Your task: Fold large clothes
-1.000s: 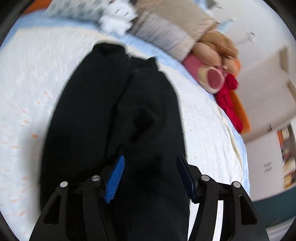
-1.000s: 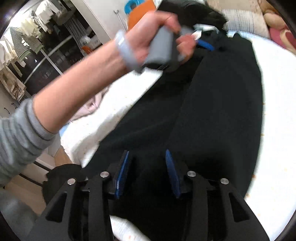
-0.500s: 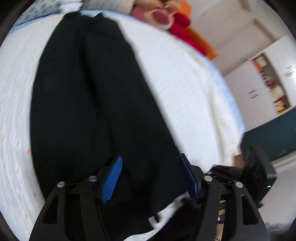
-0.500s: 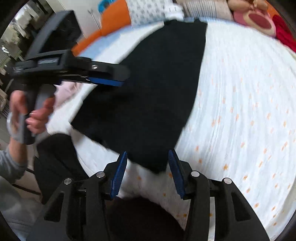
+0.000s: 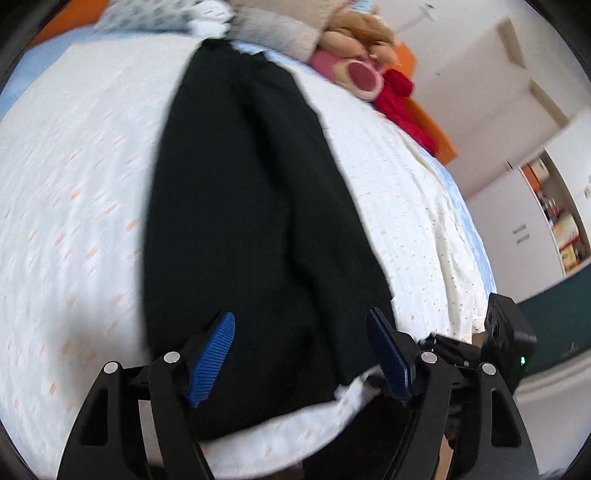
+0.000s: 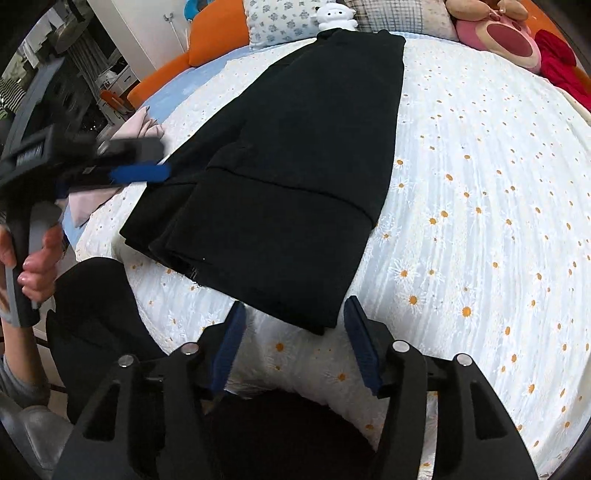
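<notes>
Plush toy (image 6: 498, 33) beyond black garment (image 6: 295, 147)

We see black garment (image 5: 251, 221) smeared by motion in left wrist view; folds and hem unreadable, near hem partly behind left gripper (image 5: 299, 354). Left gripper (image 6: 140, 173) blurred in right wrist view, only one blue pad visible, so we cannot judge its opening there. Hand (image 6: 33, 266) on its handle cut by frame edge. Plush toys (image 6: 495, 33) clipped at top edge. Shelf contents (image 5: 565, 236) too small for us to identify.
</notes>
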